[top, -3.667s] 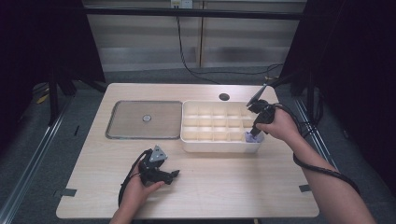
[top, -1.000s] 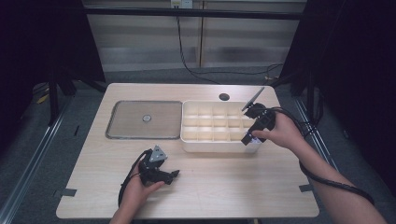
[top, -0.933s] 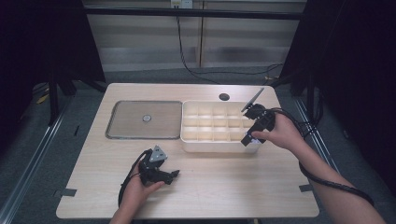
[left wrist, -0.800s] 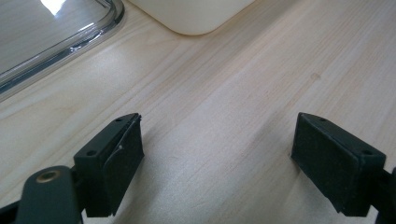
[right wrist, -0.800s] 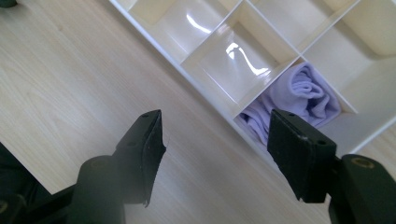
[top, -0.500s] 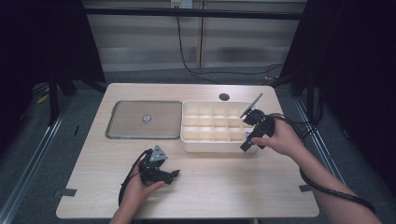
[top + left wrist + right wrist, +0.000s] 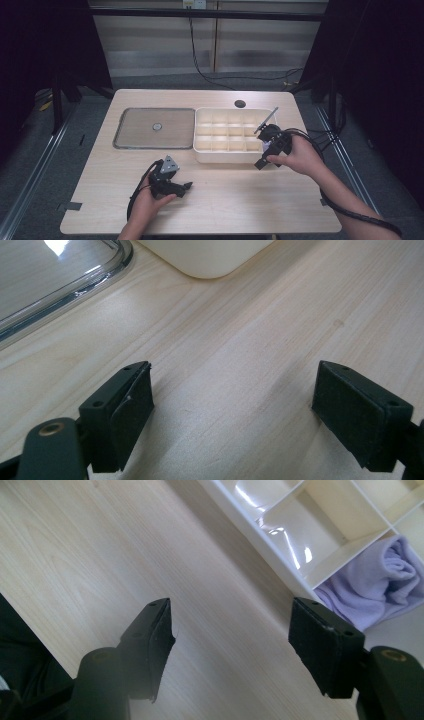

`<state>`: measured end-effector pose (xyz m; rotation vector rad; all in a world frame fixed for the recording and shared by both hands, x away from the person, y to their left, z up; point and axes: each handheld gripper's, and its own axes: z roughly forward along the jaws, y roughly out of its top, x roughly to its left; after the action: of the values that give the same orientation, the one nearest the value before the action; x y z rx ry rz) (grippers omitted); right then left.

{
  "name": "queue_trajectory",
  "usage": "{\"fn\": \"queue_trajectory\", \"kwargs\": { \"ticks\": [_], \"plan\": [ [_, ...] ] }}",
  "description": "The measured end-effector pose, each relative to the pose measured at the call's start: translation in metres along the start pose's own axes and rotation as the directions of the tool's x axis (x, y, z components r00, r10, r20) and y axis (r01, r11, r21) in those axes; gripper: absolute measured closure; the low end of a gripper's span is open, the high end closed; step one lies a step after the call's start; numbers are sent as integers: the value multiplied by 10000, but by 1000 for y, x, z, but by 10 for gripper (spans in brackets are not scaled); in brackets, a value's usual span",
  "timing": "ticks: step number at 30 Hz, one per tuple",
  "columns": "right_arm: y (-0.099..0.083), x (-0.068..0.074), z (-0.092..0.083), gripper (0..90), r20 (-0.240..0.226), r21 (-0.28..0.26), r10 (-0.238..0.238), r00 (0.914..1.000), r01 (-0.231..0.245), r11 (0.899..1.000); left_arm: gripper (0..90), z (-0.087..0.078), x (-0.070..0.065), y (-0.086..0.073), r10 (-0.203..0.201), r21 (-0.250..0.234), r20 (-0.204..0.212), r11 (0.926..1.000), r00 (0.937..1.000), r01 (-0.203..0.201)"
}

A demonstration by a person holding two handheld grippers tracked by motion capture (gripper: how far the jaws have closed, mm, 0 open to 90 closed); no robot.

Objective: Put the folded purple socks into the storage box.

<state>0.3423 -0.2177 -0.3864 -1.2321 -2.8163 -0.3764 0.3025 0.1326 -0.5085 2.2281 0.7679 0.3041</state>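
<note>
- The lilac cloth (image 7: 380, 582) is soft, rolled into folds, and it lies in a corner compartment of the white divided box (image 7: 280, 545); in the high view I see it as a small purple spot (image 7: 266, 145) at the near right corner of the box (image 7: 227, 135).
- My right gripper (image 7: 232, 630) hangs over the bare wood just beside the near wall of the box. Its jaws stand wide apart and nothing is between them; the cloth is beyond the right jaw, not touching it.
- In the high view the right gripper (image 7: 265, 157) is at the box corner, held by the right hand (image 7: 295, 157).
- The thin white dividers and the near wall stand between the gripper and the cloth.
- The other compartments that I can see are bare.
- My left gripper (image 7: 230, 410) rests low over the table (image 7: 240, 200), well apart from the box; its jaws are also wide open and they hold nothing.
- To the left of the box lies a flat clear lid (image 7: 152, 128), with its rim (image 7: 75, 280) near the left gripper.
</note>
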Motion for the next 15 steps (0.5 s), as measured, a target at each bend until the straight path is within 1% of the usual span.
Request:
{"fn": "queue_trajectory", "kwargs": {
  "ticks": [1,2,4,6,11,15],
  "plan": [
    [-1,1,1,336,-7,-106,39,10000,-39,9999,159,0,0,0,2,3,0,10000,10000,-2],
    [-1,1,2,335,5,-33,-70,10000,70,10000,159,0,0,0,-2,2,0,10000,10000,2],
    [-2,3,5,333,12,-59,-142,9999,142,9999,159,0,0,0,-2,1,0,10000,10000,2],
    [-4,4,7,332,-63,-117,-130,9999,129,9998,159,0,0,0,-1,0,-2,10000,10000,1],
    [-7,7,12,328,-95,11,-192,9998,192,9998,159,0,0,0,5,3,0,10000,10000,-5],
    [-9,10,14,324,-89,-72,-237,9997,236,9997,159,0,0,0,3,3,-1,10000,10000,-3]
  ]
}}
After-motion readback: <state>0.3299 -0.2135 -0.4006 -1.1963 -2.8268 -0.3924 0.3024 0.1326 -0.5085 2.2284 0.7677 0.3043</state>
